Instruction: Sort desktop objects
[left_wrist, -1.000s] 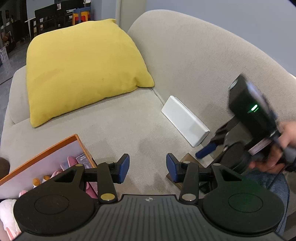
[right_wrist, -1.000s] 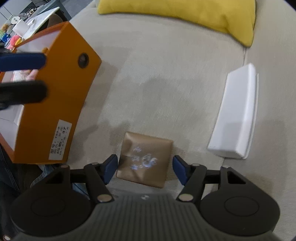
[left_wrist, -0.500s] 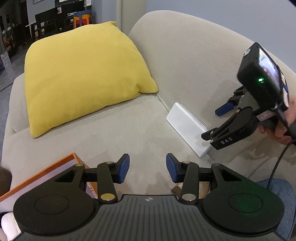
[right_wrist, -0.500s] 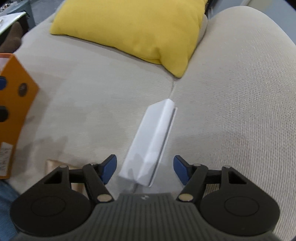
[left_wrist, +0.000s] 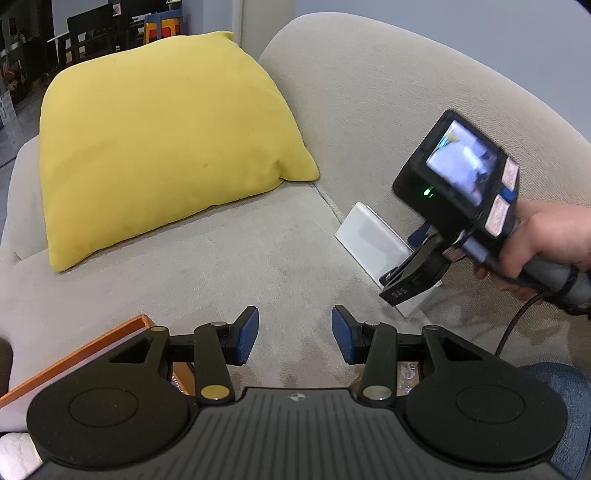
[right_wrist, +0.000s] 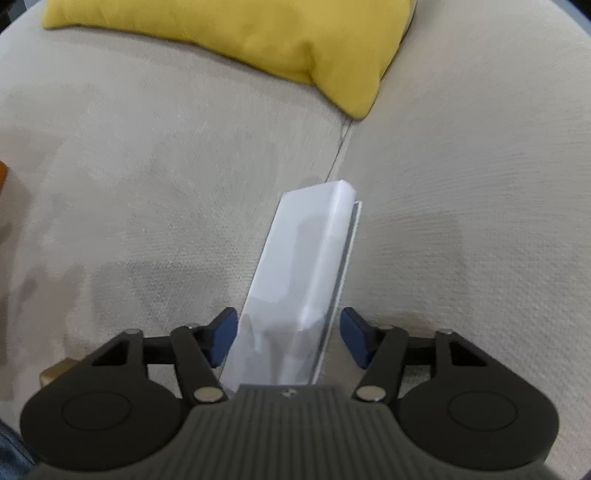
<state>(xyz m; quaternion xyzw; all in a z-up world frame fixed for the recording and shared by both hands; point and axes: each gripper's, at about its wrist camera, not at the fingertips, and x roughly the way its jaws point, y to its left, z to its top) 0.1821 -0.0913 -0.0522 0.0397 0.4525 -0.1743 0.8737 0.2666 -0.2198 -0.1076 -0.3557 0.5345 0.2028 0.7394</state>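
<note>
An orange box (left_wrist: 74, 350) sits at the far left on a beige sofa (left_wrist: 229, 266), a yellow cushion (left_wrist: 159, 140) behind it. The left gripper (left_wrist: 294, 334) hovers with jaws wide apart, holding nothing. At right, a long, flat white box (right_wrist: 306, 273), smooth with a thin seam along one edge, lies at the crease of seat and backrest. The right gripper (right_wrist: 288, 338) straddles its near end, jaws spread, pads either side but not yet clamped.

You've got a beige sofa (left_wrist: 229, 258) carrying a yellow cushion (left_wrist: 159, 144) upper left, white box (right_wrist: 310, 266) centre, orange box (left_wrist: 74, 358) lower left.
</note>
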